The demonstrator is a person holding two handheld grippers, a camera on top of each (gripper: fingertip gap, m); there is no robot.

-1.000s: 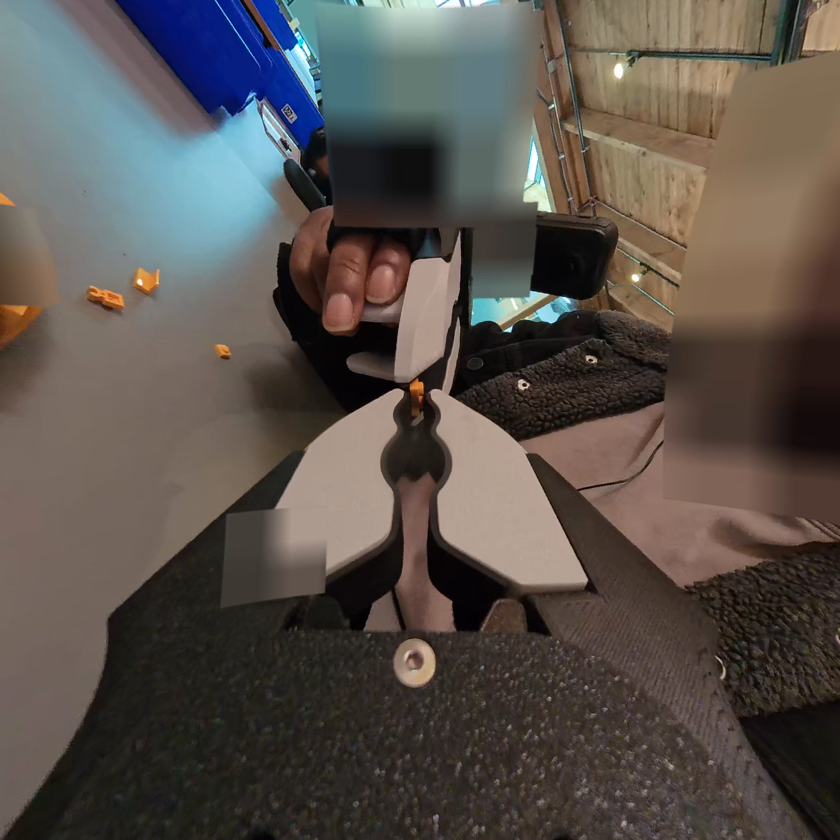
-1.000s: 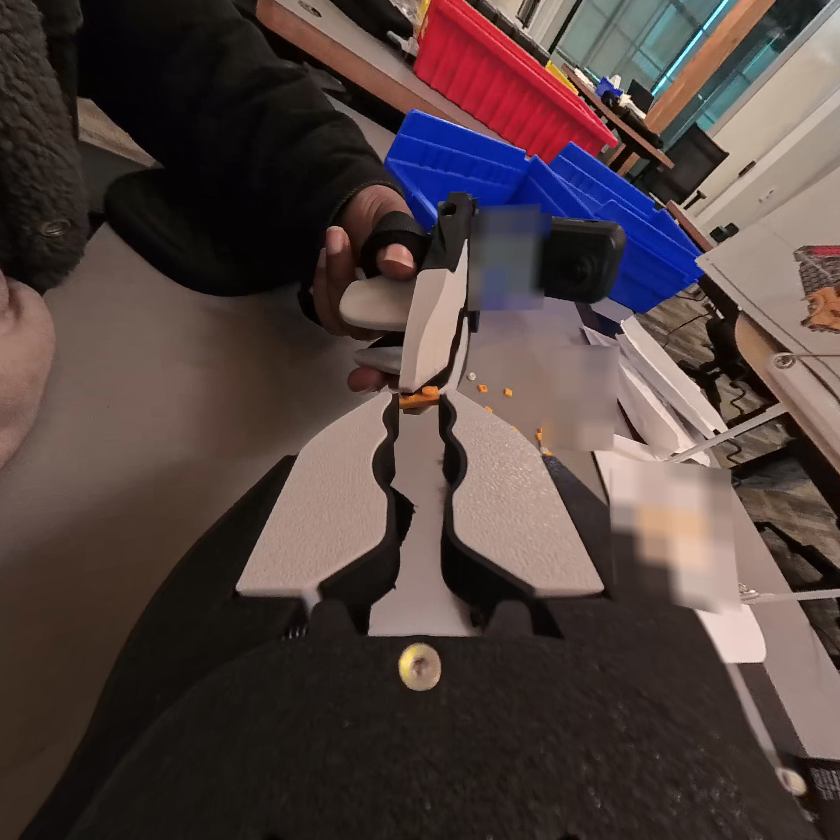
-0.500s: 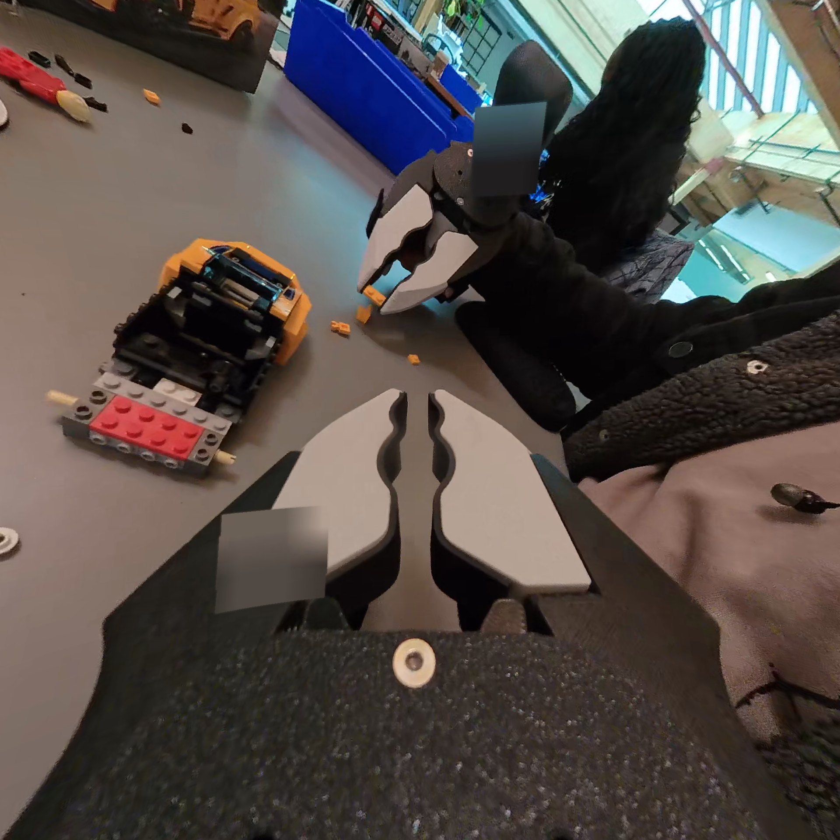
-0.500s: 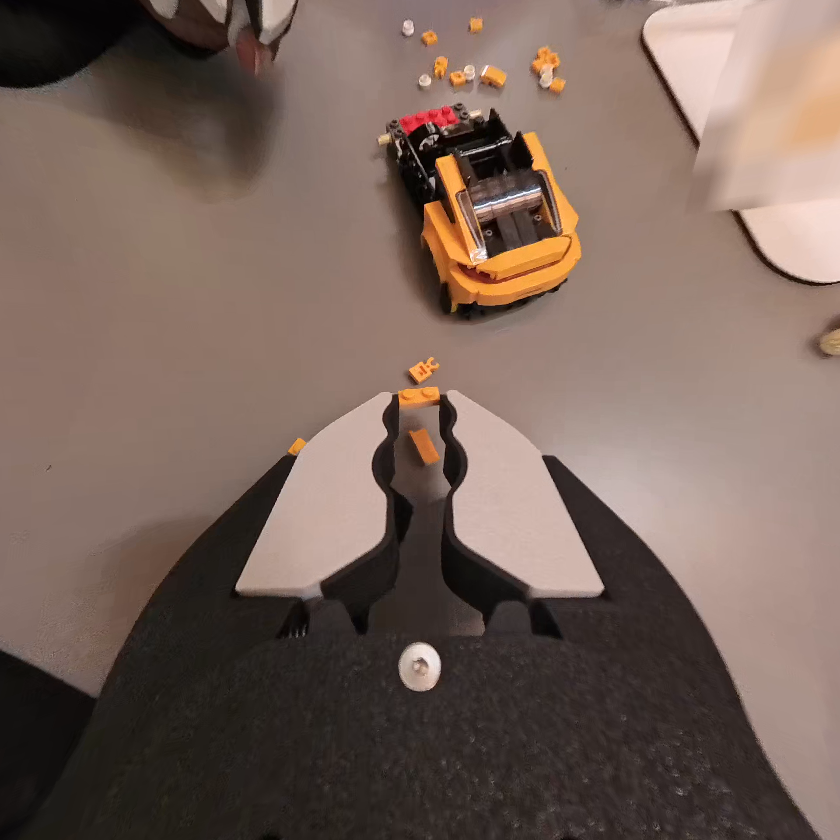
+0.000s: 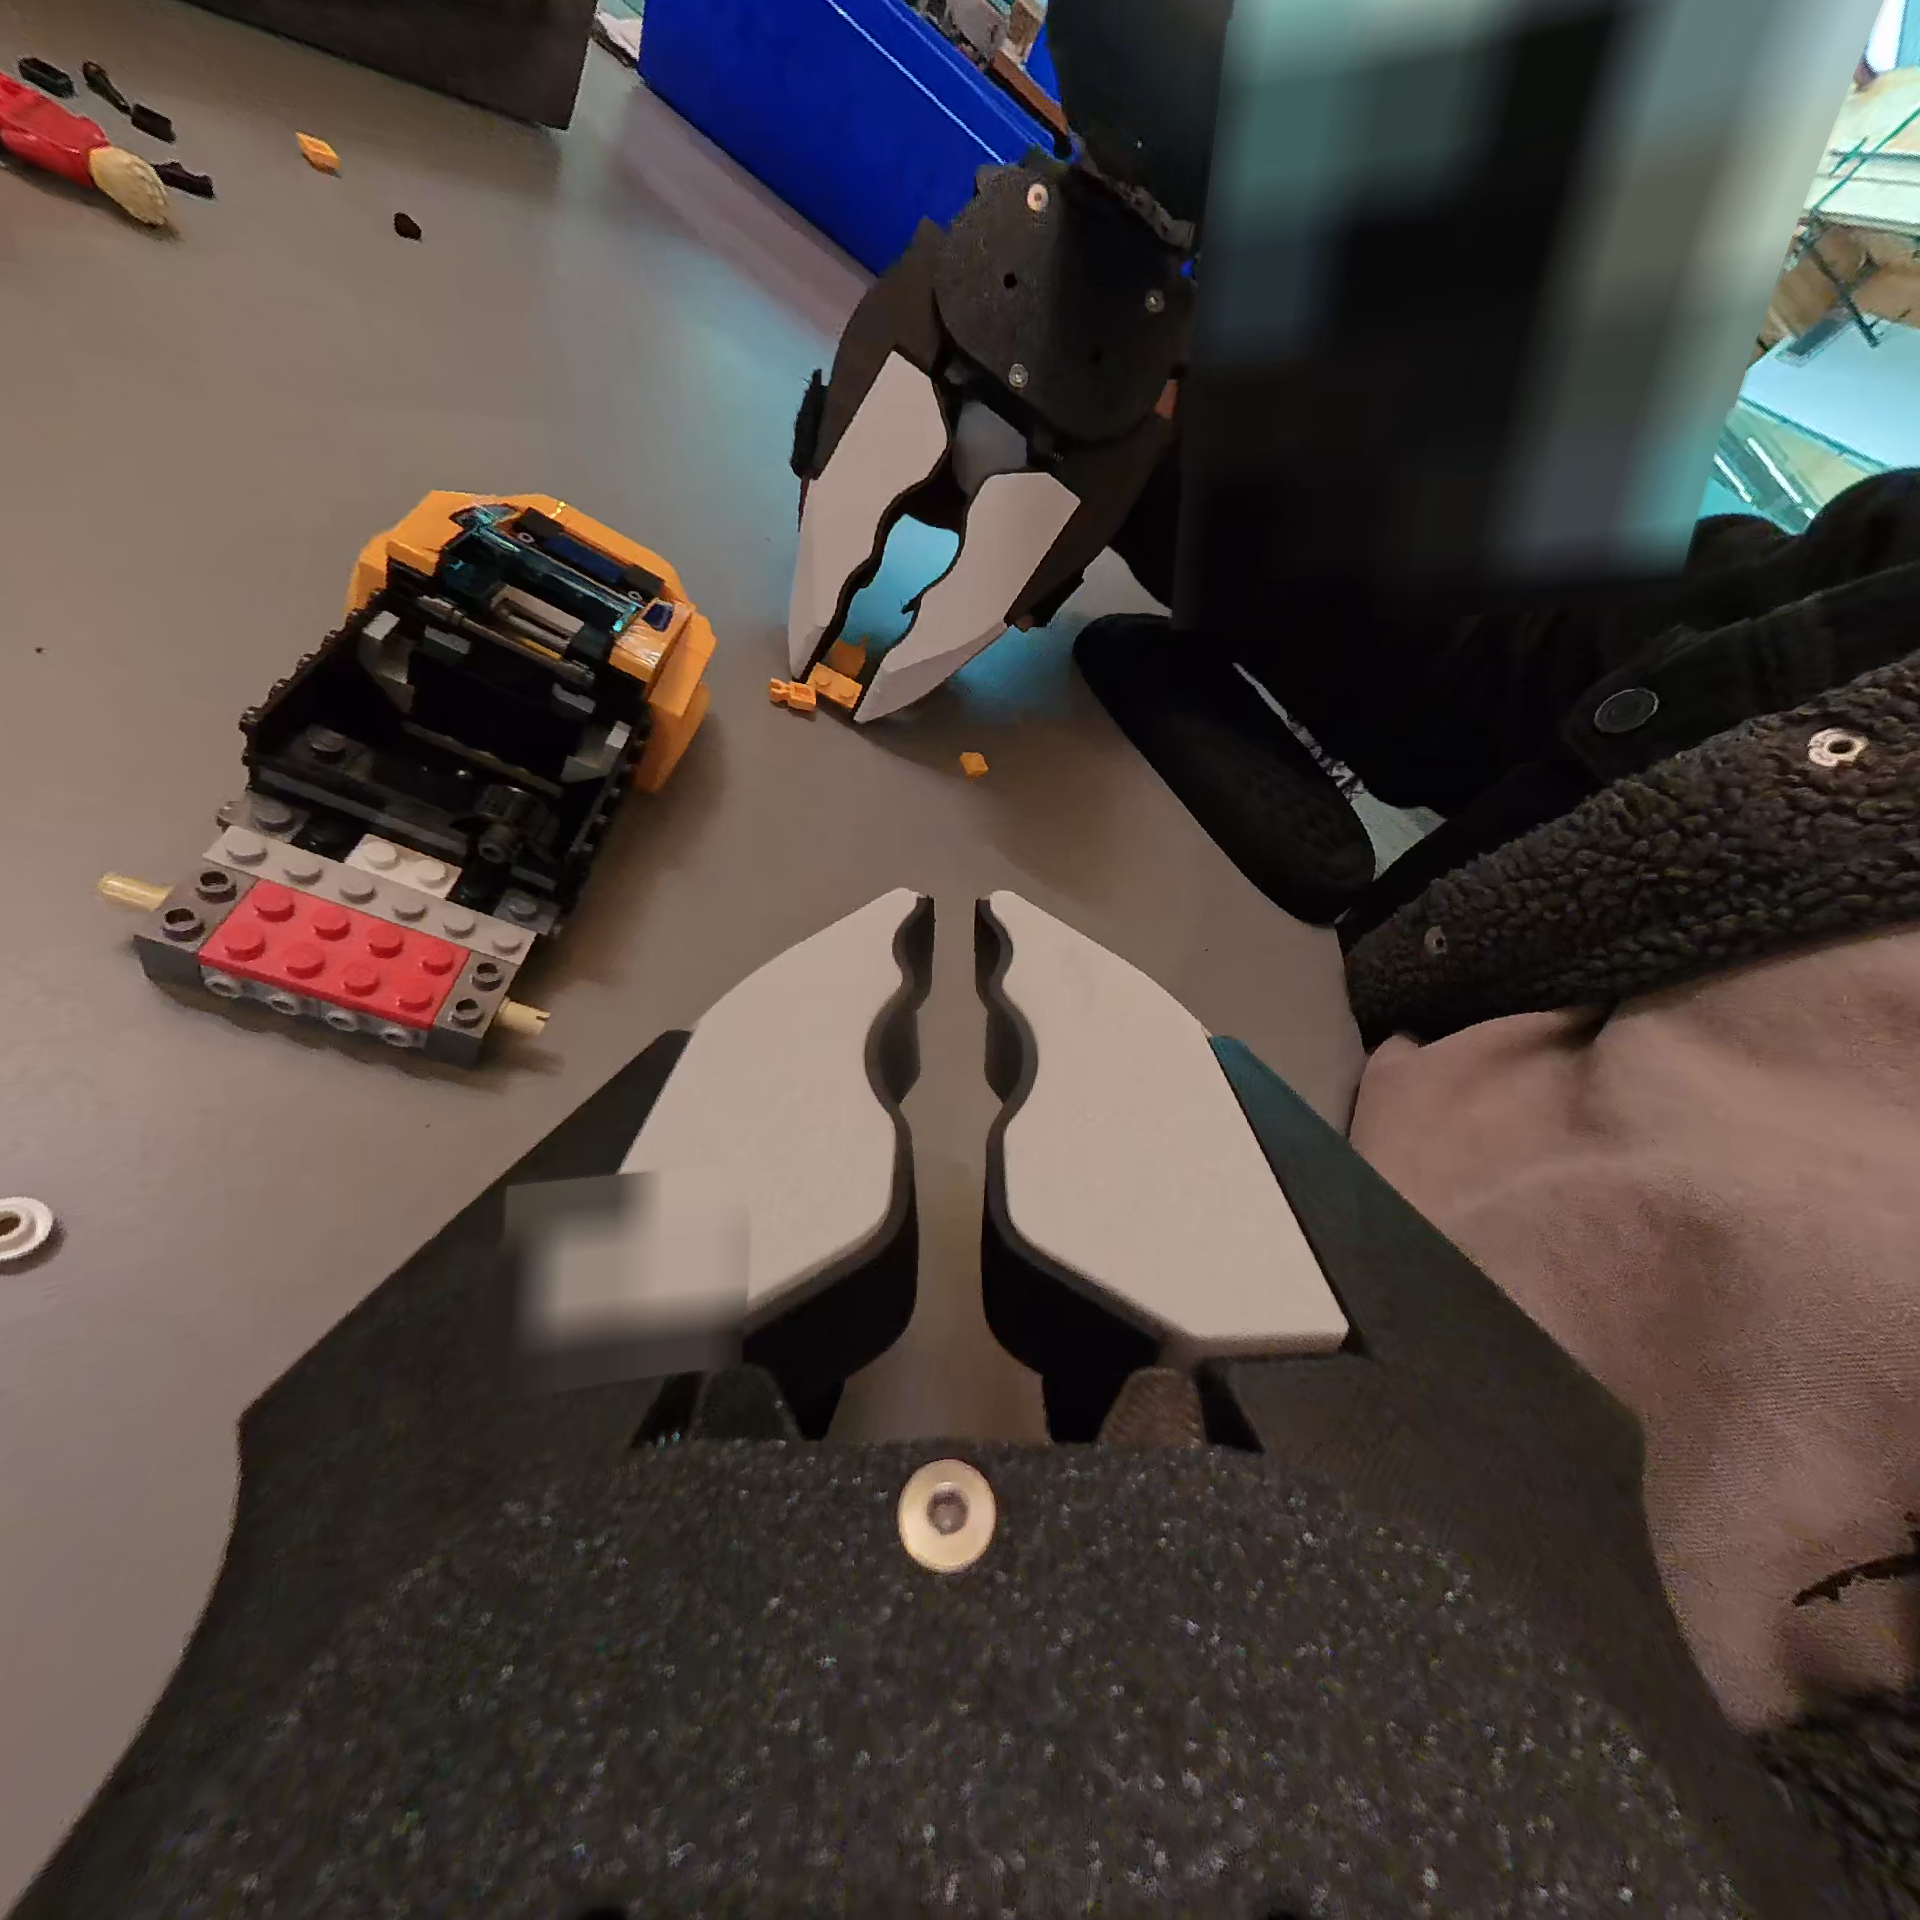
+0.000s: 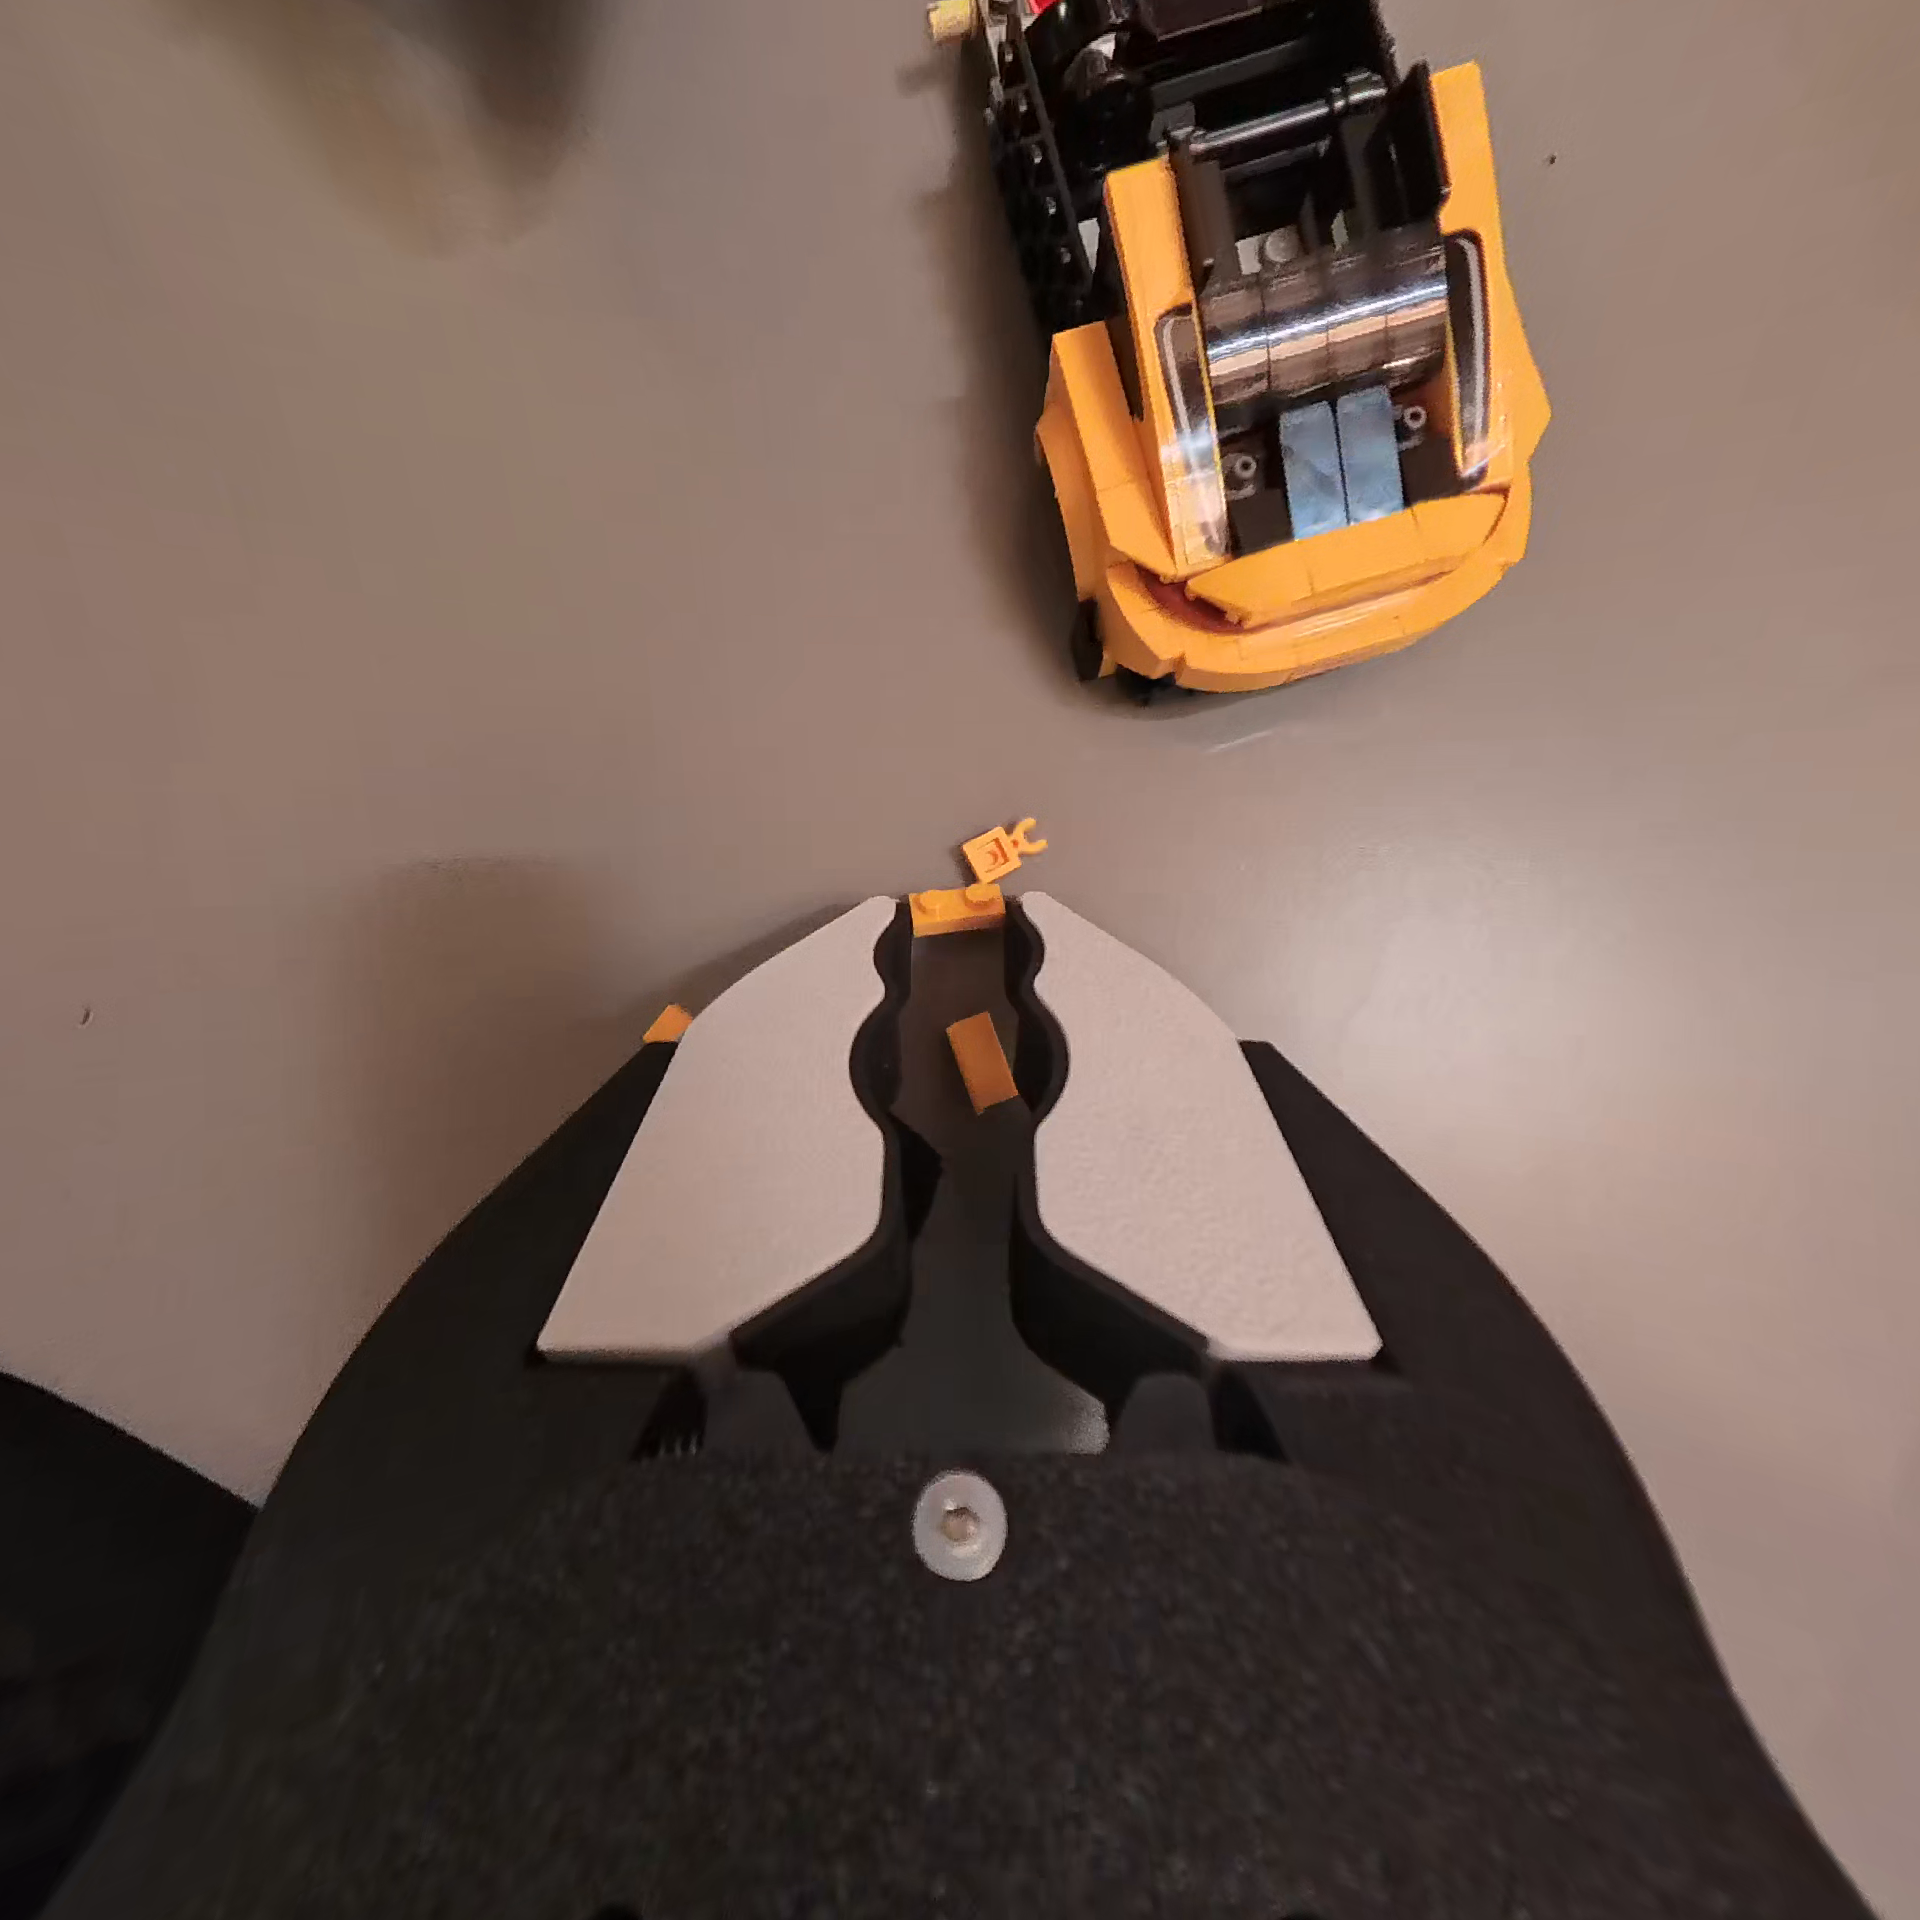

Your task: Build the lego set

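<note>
Lego car (image 6: 1288, 416), half built, sits on a smooth grey table (image 6: 520, 520): glossy orange body panels around a black studded frame, with a red plate (image 5: 332, 961) at one end. Its long axis runs away from the right gripper (image 6: 958, 909), rounded orange end nearest. That gripper pinches a small orange plate (image 6: 956, 912) between its tips, near the car. The left gripper (image 5: 954, 909) holds nothing, fingers slightly parted.
</note>
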